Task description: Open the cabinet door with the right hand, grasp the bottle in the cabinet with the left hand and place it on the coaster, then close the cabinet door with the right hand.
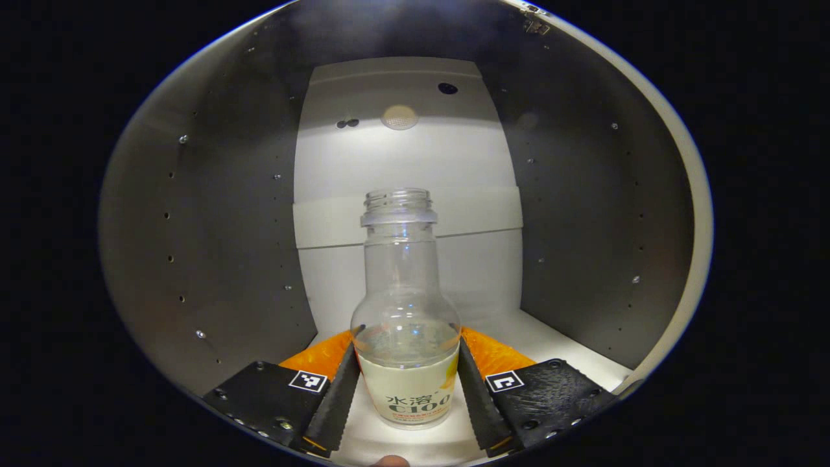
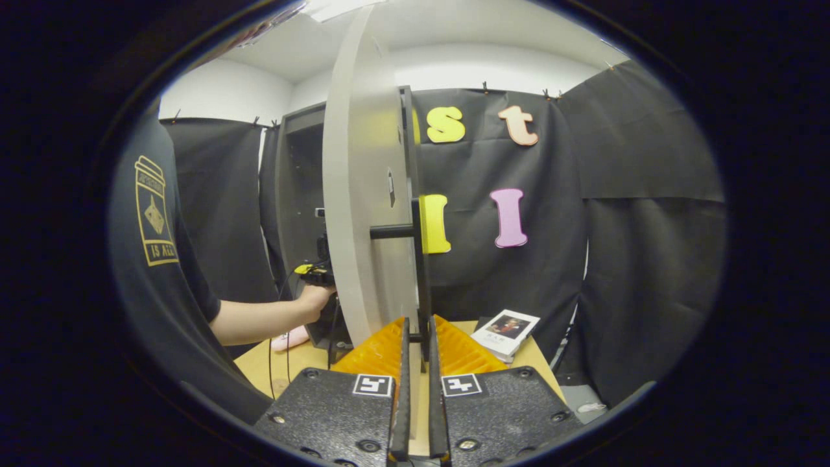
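Note:
A clear, uncapped bottle with a pale label stands on the white floor of the cabinet, a little liquid in its base. My left gripper has a finger pressing each side of its body. In the right gripper view the white cabinet door stands open, seen edge-on. My right gripper is shut on the door's black vertical handle. A person's hand holds the left gripper inside the cabinet. A flat pink thing, perhaps the coaster, lies on the wooden table under that forearm.
The cabinet has grey side walls with peg holes and a white back panel. A booklet lies on the table to the right of the door. The person's dark-shirted torso stands at the left.

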### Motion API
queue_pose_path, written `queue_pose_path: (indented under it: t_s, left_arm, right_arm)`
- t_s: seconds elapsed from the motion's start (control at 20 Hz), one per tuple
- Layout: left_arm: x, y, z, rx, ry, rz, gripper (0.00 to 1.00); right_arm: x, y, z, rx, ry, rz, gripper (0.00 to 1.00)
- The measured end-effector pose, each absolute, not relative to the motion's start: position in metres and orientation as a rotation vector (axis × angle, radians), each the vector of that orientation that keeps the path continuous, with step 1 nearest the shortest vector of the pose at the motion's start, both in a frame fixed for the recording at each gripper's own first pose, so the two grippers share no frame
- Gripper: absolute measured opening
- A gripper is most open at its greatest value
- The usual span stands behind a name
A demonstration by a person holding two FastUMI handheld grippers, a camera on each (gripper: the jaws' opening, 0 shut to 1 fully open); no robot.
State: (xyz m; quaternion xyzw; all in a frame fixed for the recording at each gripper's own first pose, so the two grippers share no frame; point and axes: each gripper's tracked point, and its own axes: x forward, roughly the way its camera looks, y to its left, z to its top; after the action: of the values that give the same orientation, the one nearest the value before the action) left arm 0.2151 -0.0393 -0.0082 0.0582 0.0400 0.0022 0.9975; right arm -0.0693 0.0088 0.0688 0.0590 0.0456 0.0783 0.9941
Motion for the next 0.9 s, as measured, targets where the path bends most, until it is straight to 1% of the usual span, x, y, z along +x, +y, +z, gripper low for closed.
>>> queue_pose_path:
  t_s: [0.05,0.1,0.15,0.2,0.25,0.45,0.55,0.6,0.8,0.85,0.9]
  left_arm:
    - [0.213,-0.04,-0.005,0.114,0.075,0.002,0.73]
    - [0.21,-0.042,-0.002,0.112,0.072,-0.001,0.73]
    - [0.206,-0.045,0.001,0.11,0.072,-0.007,0.73]
    - [0.201,-0.046,0.004,0.11,0.074,-0.007,0.73]
    - [0.196,-0.048,0.007,0.116,0.07,-0.007,0.73]
    - [0.166,-0.056,0.023,0.146,0.033,-0.013,0.73]
    - [0.147,-0.058,0.03,0.161,0.018,-0.014,0.73]
    - [0.137,-0.058,0.034,0.165,0.011,-0.013,0.73]
    - [0.091,-0.046,0.039,0.135,-0.012,0.008,0.73]
    - [0.08,-0.044,0.037,0.111,-0.012,0.014,0.63]
    - [0.067,-0.037,0.036,0.091,-0.018,0.022,0.84]
  right_arm:
    - [-0.069,0.005,0.067,0.118,0.09,0.153,0.17]
    - [-0.07,-0.001,0.065,0.116,0.089,0.139,0.23]
    - [-0.074,-0.002,0.065,0.118,0.087,0.142,0.31]
    - [-0.077,-0.002,0.065,0.129,0.081,0.147,0.49]
    - [-0.078,-0.009,0.064,0.139,0.074,0.128,0.54]
    - [-0.09,-0.039,0.073,0.178,-0.001,0.05,1.0]
    - [-0.096,-0.047,0.079,0.193,-0.048,0.043,1.0]
    - [-0.099,-0.051,0.079,0.195,-0.058,0.04,0.98]
    - [-0.108,-0.061,0.067,0.199,-0.059,0.038,0.98]
    - [-0.11,-0.062,0.066,0.199,-0.066,0.037,0.98]
    - [-0.11,-0.062,0.064,0.198,-0.076,0.031,0.98]
